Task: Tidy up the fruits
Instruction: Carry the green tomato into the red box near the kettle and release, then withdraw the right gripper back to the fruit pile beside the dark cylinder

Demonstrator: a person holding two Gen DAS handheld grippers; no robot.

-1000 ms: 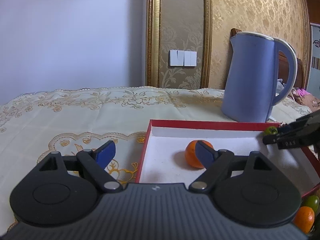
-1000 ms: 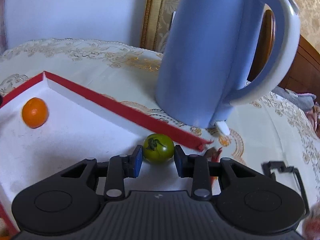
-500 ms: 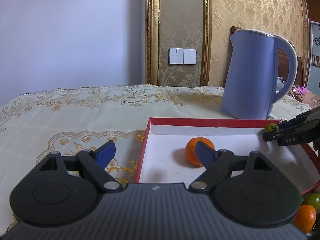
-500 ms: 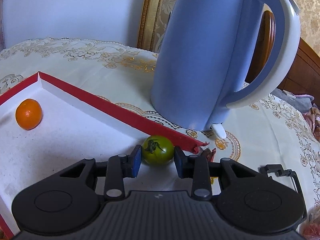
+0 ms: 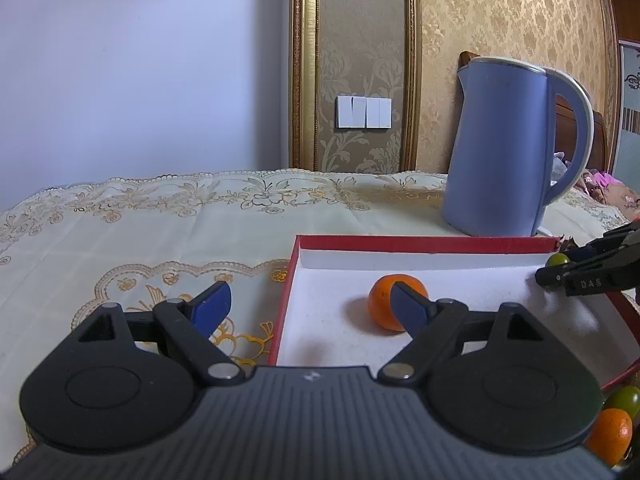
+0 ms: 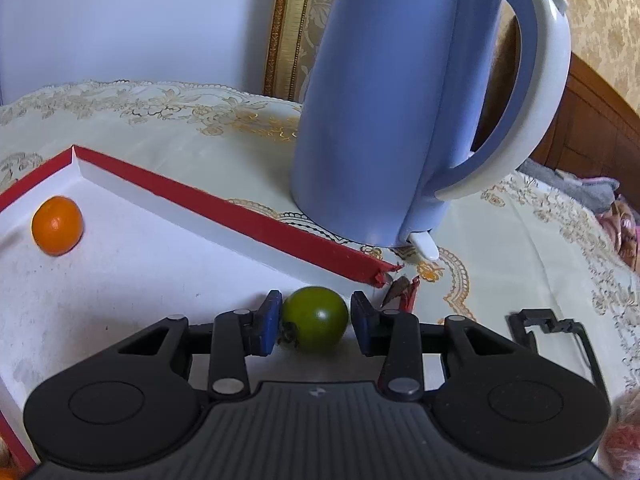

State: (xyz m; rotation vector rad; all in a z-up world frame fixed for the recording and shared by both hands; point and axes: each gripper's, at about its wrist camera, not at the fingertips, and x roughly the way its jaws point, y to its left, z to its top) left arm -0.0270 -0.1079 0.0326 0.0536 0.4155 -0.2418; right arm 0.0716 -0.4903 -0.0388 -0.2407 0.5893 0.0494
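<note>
Blue pads of the right gripper have just been parting around the green fruit, now loose at the tray's far right corner. Left gripper idles wide apart, empty. One orange sits inside already; two fruits wait outside the tray's near right corner.

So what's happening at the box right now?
The right tongs have just been opening around a green tomato, which appears to rest on the floor of the red-rimmed box near its torn corner, close to the blue kettle. A mandarin already lies in the box. The left tongs are open, holding nothing, at the box's near edge.
</note>
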